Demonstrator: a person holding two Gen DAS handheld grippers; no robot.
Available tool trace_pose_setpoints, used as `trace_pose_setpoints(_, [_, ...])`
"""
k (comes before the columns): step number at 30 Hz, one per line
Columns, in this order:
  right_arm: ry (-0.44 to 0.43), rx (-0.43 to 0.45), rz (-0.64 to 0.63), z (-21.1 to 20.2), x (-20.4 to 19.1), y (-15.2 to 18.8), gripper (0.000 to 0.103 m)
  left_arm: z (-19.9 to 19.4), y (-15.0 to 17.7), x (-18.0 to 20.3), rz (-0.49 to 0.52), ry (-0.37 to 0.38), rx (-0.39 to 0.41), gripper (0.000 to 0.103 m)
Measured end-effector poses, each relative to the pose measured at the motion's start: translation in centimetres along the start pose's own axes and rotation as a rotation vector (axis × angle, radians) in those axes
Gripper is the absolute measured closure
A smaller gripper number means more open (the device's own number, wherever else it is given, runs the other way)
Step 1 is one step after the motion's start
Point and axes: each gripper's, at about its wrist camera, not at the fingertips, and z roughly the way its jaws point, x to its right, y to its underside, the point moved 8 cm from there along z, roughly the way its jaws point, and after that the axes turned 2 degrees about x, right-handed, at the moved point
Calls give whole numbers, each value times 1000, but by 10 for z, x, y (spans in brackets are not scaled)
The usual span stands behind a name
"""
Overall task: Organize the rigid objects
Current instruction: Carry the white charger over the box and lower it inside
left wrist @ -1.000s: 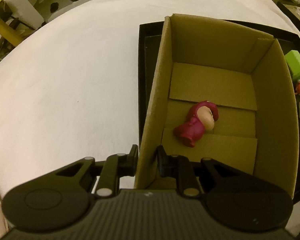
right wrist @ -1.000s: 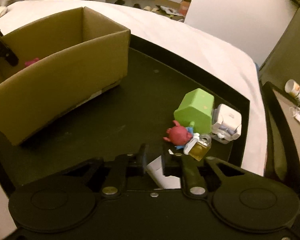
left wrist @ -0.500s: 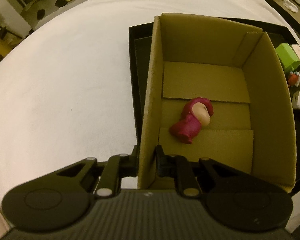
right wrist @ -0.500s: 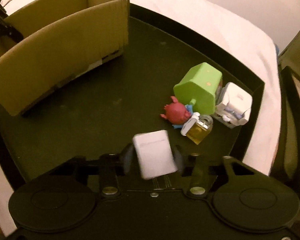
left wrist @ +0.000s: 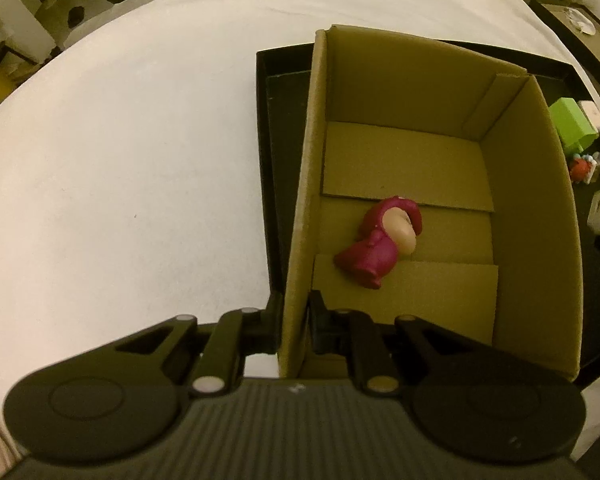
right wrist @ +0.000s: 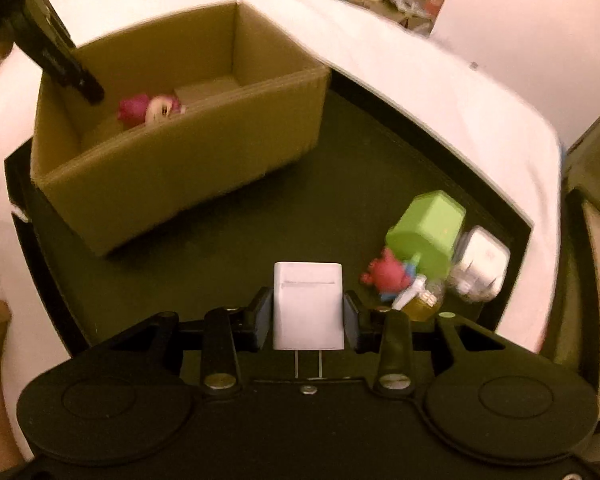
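Gripping the near wall of the cardboard box [left wrist: 400, 216], the left claw [left wrist: 294, 322] has one finger outside and one inside, clamped tight on the cardboard. The box stands on a black tray [right wrist: 340, 152], which rests on a white bed [left wrist: 120, 160]. Inside the box a magenta bear figurine [left wrist: 380, 240] lies on its side on the floor flaps. The right claw [right wrist: 308, 316] is clamped on a white plug-in charger [right wrist: 308, 304], its two prongs pointing back toward the camera, held above the tray floor. To the right on the tray a green house-shaped block [right wrist: 428, 232], a red crab toy [right wrist: 386, 274], a small yellow perfume bottle [right wrist: 420, 300] and a white box-like gadget [right wrist: 480, 264] crowd together, touching one another.
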Motion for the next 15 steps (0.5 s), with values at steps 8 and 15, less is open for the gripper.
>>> trace_pose_setpoints(8, [10,117,-38,-29,-6,-48,66,1,-1,0,21,13,-6,93])
trace_pose_setpoints(15, [-4,176,-80,-40,-16,-80,66,1,-3,1,29,18,-8,93])
